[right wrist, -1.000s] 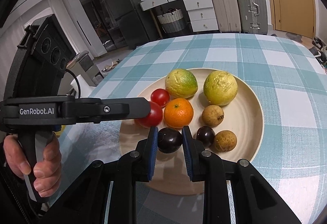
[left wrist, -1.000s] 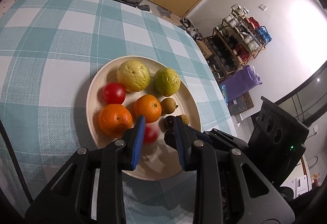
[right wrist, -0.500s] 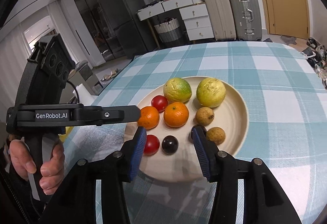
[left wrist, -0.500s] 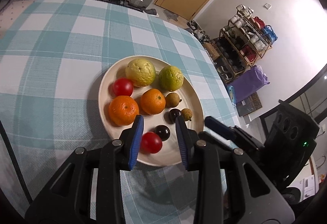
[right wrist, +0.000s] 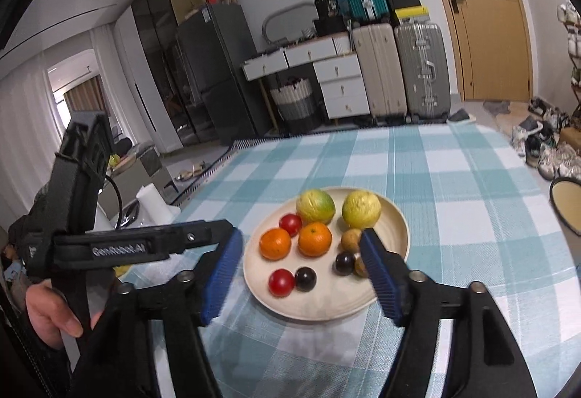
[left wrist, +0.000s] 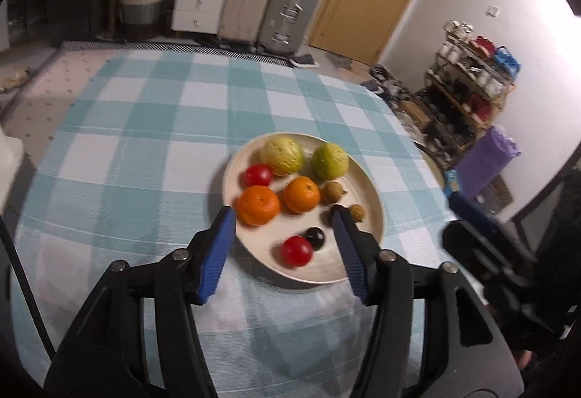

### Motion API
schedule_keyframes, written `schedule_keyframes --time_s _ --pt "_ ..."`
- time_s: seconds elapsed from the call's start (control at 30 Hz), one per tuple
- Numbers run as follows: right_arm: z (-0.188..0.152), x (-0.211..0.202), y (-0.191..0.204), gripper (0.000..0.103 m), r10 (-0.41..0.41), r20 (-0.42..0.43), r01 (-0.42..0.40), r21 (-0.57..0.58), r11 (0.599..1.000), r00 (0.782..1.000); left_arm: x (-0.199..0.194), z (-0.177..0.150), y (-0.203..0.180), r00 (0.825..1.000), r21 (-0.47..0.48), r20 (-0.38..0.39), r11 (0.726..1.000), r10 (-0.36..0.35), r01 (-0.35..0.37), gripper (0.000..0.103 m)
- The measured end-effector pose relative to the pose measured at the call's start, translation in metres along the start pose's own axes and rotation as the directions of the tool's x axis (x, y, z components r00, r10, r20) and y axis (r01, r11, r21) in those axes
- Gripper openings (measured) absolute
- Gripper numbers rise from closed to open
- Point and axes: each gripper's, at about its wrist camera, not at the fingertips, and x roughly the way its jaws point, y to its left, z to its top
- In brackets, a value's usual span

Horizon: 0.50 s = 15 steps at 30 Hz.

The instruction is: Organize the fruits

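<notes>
**Hazards with both grippers released above the loaded plate**

The left gripper [left wrist: 279,238] has just been opening; its blue-padded jaws stand spread and grip nothing. The right gripper [right wrist: 301,271] has likewise just been opening and stands wide, also empty. Both hang above the near rim of the round cream plate [right wrist: 399,234], which sits on the teal-and-white checked tablecloth [right wrist: 454,180].

All the fruit lies on the plate: two yellow-green citrus fruits [right wrist: 315,206] at the far side, two oranges [right wrist: 314,239] in the middle, a red tomato [right wrist: 281,282] touching a dark round plum [right wrist: 305,279] near the front, and small brown fruits [right wrist: 350,240] toward the right.

Risks:
- The round fruits rest loose. A jaw tip brushing one probably sends it rolling into its neighbours or over the shallow rim.
- The two grippers work close together; crossing paths invites a collision.
- A low pass likely catches the plate rim and shifts the whole load.
</notes>
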Motion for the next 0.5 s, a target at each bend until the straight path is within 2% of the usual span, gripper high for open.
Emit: schedule_keyframes --time_s 0.07,0.13,0.17,0.2,0.27,0.4,0.43,0.47,0.5 --pt "0.005 -0.006 0.007 0.081 0.002 0.020 -0.002 -0.019 1.000 1.000 -0.009 0.000 -0.001 0.999 0.005 0.028 1.000 0.029 -0.029 0.058" --pt "0.010 -0.012 0.013 0.084 0.006 0.041 -0.005 -0.034 0.999 0.999 -0.020 0.000 -0.003 0.996 0.010 0.067 0.998 0.064 -0.065 0.069" --pt "0.012 -0.015 0.016 0.087 0.005 0.060 -0.002 -0.041 0.999 0.998 -0.026 0.000 -0.005 0.992 0.014 0.089 0.996 0.086 -0.088 0.078" --pt "0.013 -0.018 0.018 0.092 0.003 0.074 0.001 -0.046 0.999 0.997 -0.030 0.000 -0.006 0.989 0.017 0.108 0.995 0.100 -0.102 0.082" --pt "0.014 -0.025 0.023 0.096 -0.006 0.111 0.013 -0.059 0.998 0.994 -0.043 -0.002 -0.009 0.980 0.026 0.158 0.991 0.125 -0.130 0.083" --pt "0.013 -0.039 0.027 0.101 -0.028 0.163 0.040 -0.070 0.997 0.986 -0.057 -0.004 -0.011 0.969 0.015 0.205 0.989 0.141 -0.148 0.088" --pt "0.013 -0.042 0.026 0.102 -0.031 0.174 0.043 -0.069 0.997 0.984 -0.060 -0.004 -0.011 0.964 0.010 0.220 0.988 0.146 -0.152 0.091" --pt "0.012 -0.045 0.026 0.102 -0.035 0.183 0.048 -0.066 0.997 0.982 -0.064 -0.005 -0.011 0.960 0.004 0.236 0.987 0.152 -0.158 0.100" --pt "0.012 -0.048 0.024 0.103 -0.044 0.195 0.057 -0.061 0.996 0.980 -0.067 -0.006 -0.011 0.953 -0.003 0.255 0.986 0.163 -0.167 0.102"
